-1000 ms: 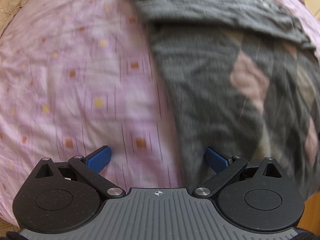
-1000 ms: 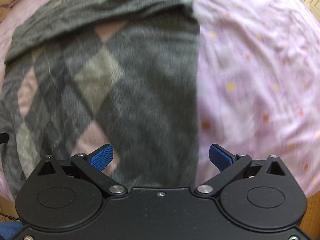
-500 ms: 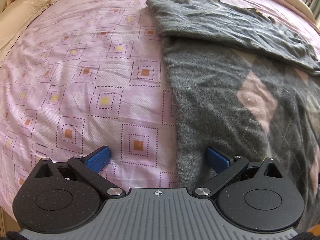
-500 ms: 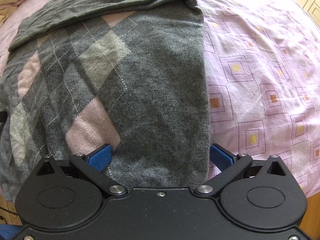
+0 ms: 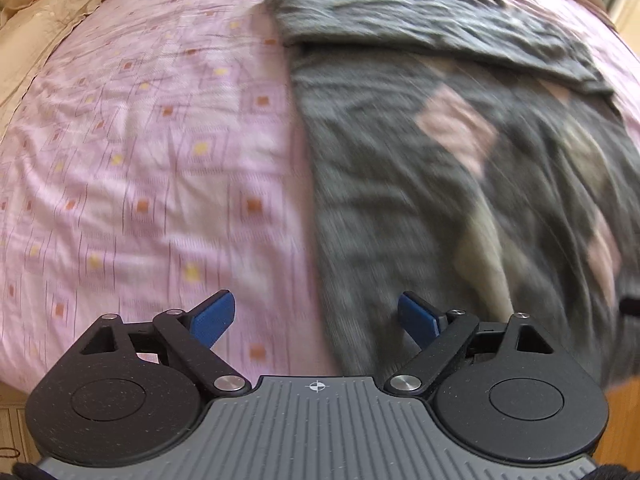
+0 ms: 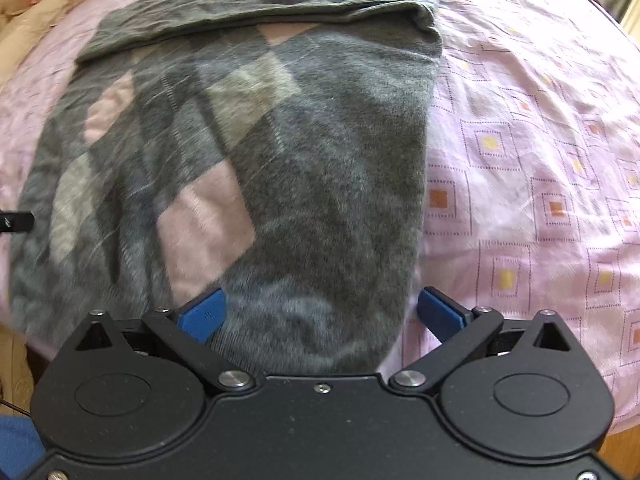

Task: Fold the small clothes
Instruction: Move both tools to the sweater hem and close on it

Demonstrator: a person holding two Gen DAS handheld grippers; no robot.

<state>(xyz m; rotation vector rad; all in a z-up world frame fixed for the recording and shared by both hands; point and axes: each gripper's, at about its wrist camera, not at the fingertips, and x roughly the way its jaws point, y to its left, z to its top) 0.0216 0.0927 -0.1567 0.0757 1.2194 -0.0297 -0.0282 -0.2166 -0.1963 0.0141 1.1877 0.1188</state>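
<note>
A grey argyle sweater [image 5: 420,184] [image 6: 280,152] with pink and beige diamonds lies flat on the bed, its sleeves folded across the top [image 6: 280,4]. My left gripper [image 5: 316,316] is open above the sweater's lower left edge, one blue pad over the sheet, the other over the knit. Over the lower right corner of the sweater hovers my right gripper [image 6: 322,312], open too, with its right pad past the sweater's edge. Neither holds any cloth. The left gripper's tip [image 6: 16,222] shows at the left edge of the right wrist view.
The bed is covered by a pink sheet [image 5: 140,168] [image 6: 540,184] printed with squares. Cream bedding [image 5: 44,32] is bunched at the far left. The near edge of the bed and wooden floor [image 6: 624,452] lie just below the grippers.
Both grippers have pulled back and risen a little from the sweater's bottom hem, so more of the bed shows. Both stay open. The sweater has not moved.
</note>
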